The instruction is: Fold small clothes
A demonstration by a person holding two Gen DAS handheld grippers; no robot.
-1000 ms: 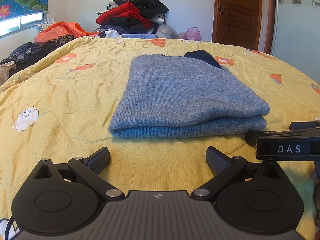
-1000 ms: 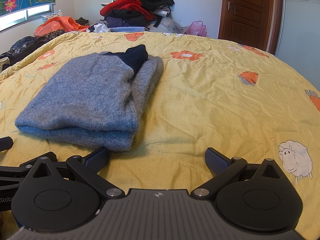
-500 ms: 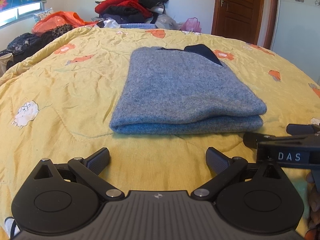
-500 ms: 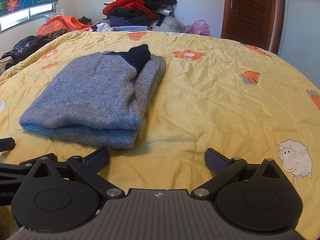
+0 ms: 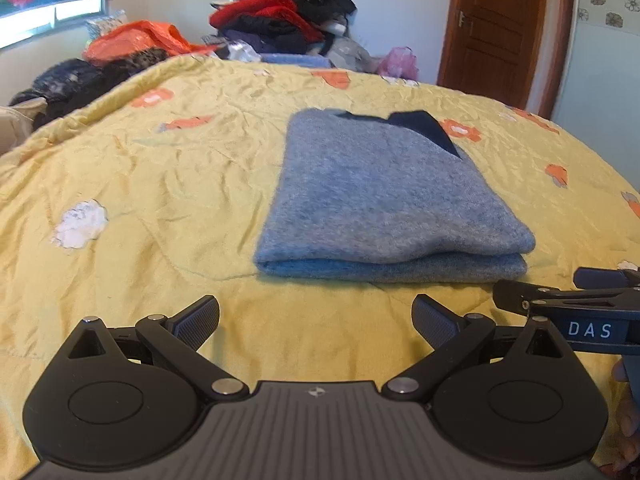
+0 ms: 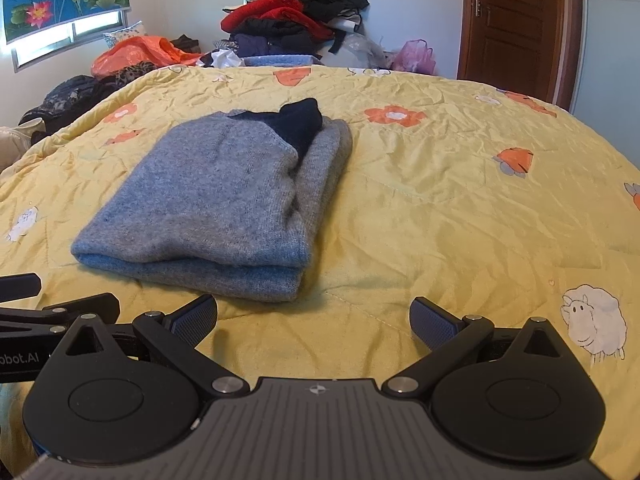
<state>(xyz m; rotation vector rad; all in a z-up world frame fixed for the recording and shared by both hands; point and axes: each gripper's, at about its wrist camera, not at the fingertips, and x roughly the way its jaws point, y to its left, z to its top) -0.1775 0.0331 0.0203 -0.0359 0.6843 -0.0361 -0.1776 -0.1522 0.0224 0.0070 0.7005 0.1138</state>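
Note:
A grey-blue knit sweater (image 5: 384, 200) with a dark navy collar lies folded flat on the yellow quilt (image 5: 160, 184); it also shows in the right wrist view (image 6: 224, 196). My left gripper (image 5: 316, 320) is open and empty, just short of the sweater's near folded edge. My right gripper (image 6: 314, 320) is open and empty, near the sweater's front right corner. Neither touches the sweater. The right gripper's side shows at the right edge of the left wrist view (image 5: 568, 304).
A heap of red, black and grey clothes (image 6: 296, 16) is piled beyond the bed's far edge. An orange bag (image 6: 136, 52) and dark clothes lie at the far left. A brown wooden door (image 6: 516, 20) stands at the back right.
Both grippers have drawn back and risen a little from the folded sweater. Both stay open. The sweater has not moved.

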